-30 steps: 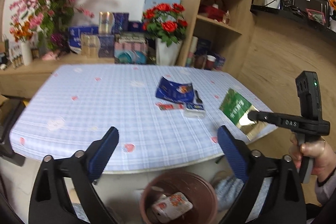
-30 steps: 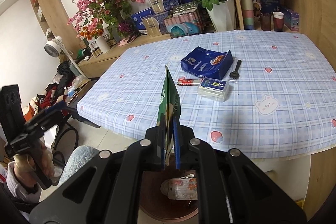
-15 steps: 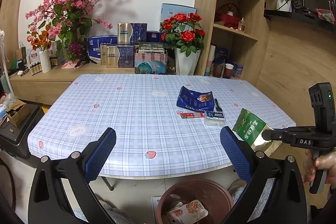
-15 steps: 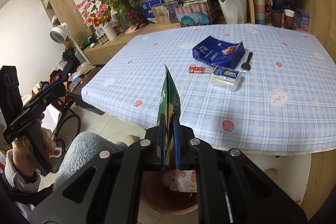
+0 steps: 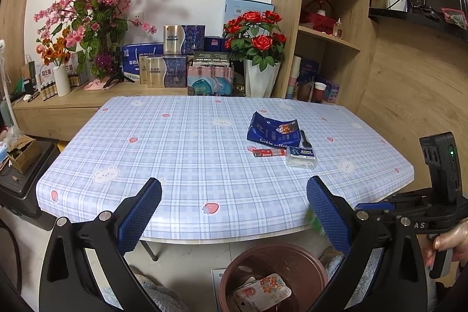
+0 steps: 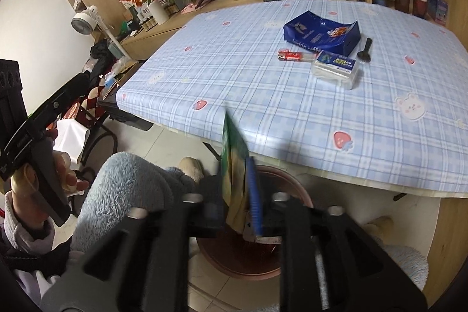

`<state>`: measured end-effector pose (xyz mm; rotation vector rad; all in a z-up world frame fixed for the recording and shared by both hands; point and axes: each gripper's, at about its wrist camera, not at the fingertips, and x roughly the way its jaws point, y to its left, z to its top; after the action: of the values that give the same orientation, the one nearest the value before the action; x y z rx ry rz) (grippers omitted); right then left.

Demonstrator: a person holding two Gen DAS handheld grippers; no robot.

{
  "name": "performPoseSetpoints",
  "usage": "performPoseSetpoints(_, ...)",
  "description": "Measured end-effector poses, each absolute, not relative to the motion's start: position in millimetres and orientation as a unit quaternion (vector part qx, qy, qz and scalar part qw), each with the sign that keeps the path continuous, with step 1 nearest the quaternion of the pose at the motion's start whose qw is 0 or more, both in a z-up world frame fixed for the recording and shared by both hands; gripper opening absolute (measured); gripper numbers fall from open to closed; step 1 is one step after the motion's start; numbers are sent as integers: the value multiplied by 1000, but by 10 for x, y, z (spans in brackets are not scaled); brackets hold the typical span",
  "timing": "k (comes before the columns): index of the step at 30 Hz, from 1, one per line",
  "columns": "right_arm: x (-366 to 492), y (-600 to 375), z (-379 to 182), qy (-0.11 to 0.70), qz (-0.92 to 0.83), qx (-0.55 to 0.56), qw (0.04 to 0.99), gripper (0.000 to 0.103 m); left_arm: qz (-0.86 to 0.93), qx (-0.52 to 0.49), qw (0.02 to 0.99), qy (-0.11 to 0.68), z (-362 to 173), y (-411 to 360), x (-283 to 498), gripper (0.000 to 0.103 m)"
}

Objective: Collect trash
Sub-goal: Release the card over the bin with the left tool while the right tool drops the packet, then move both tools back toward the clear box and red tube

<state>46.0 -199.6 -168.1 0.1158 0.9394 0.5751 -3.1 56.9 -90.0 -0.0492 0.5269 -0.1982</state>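
My right gripper (image 6: 238, 180) is shut on a green and gold wrapper (image 6: 232, 154), held over the brown trash bin (image 6: 295, 195) below the table edge. The bin (image 5: 275, 256) holds a flowered packet (image 5: 263, 293). A sliver of the green wrapper (image 5: 311, 220) shows behind my left gripper's right finger. My left gripper (image 5: 234, 212) is open and empty above the bin, in front of the table. On the checked tablecloth (image 5: 175, 154) lie a blue coffee bag (image 5: 273, 130), a red stick packet (image 5: 268, 152), a clear box (image 5: 301, 157) and a black spoon (image 5: 303, 136).
A sideboard (image 5: 58, 104) with flower vases and boxes stands behind the table. Wooden shelves (image 5: 330, 19) rise at the back right. My blue fleece-covered knee (image 6: 122, 189) is beside the bin. A fan (image 6: 84, 22) and clutter sit on the left.
My right gripper has dropped with the green wrapper from table height down to just over the bin. My left gripper has risen and pulled back a little.
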Motion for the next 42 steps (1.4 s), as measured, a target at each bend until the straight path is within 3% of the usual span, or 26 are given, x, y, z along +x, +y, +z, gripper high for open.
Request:
performPoseSetpoints(2, 455, -1988, -1676, 442, 270, 55, 854, 56, -98, -25, 960, 261, -912, 572, -29, 97)
performPoseSetpoints(7, 491, -2073, -1626, 427, 238, 58, 870, 90, -97, -27, 961, 259, -933, 589, -16, 97)
performPoseSetpoints(10, 531, -2139, -1611, 420, 217, 58, 879, 97, -94, -26, 960, 261, -959, 589, 5, 97)
performPoseSetpoints(21, 848, -2475, -1618, 409, 120, 64, 902, 97, -97, 0, 958, 271, -1075, 496, 242, 97)
performPoseSetpoints(42, 1451, -2907, -1747, 414, 93, 40, 905, 97, -147, 25, 946, 289, -1248, 176, 861, 97)
